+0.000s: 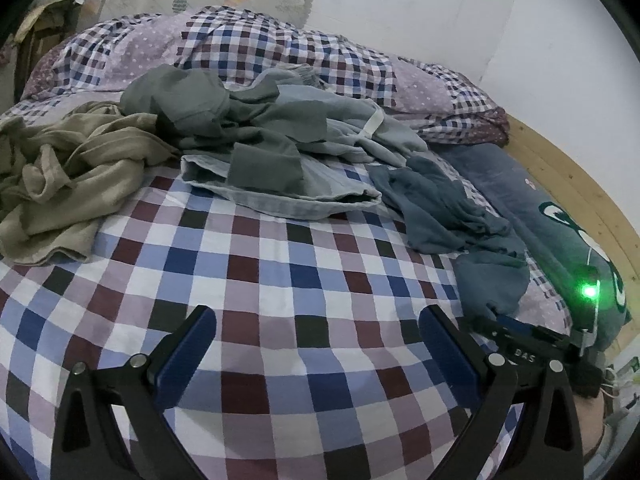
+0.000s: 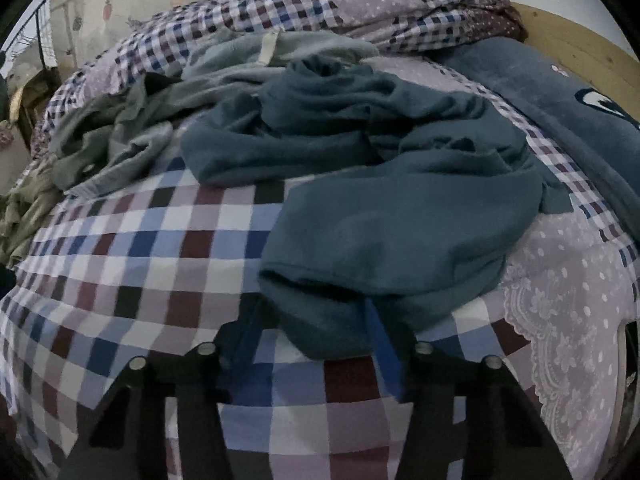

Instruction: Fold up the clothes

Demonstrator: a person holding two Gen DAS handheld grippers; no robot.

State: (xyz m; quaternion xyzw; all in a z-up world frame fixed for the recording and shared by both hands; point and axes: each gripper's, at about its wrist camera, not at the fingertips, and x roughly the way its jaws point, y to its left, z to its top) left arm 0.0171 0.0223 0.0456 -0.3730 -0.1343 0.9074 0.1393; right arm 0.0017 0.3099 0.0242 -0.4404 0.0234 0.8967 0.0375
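Clothes heap on your checked bed [image 1: 280, 264]: your right gripper [image 2: 316, 320] pinches the teal garment's [image 2: 380, 240] hem; only the left-wrist view shows your left gripper [image 1: 316, 344] gaping, empty.

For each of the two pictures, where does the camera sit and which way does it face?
Left wrist: on the left gripper, angled down across the checked bedspread toward the clothes pile; its open fingers show, with nothing between them.
Right wrist: on the right gripper, facing down at the teal garment; its fingers straddle the hem.
Shared: bedspread, teal garment, light blue garment, wooden bed frame.
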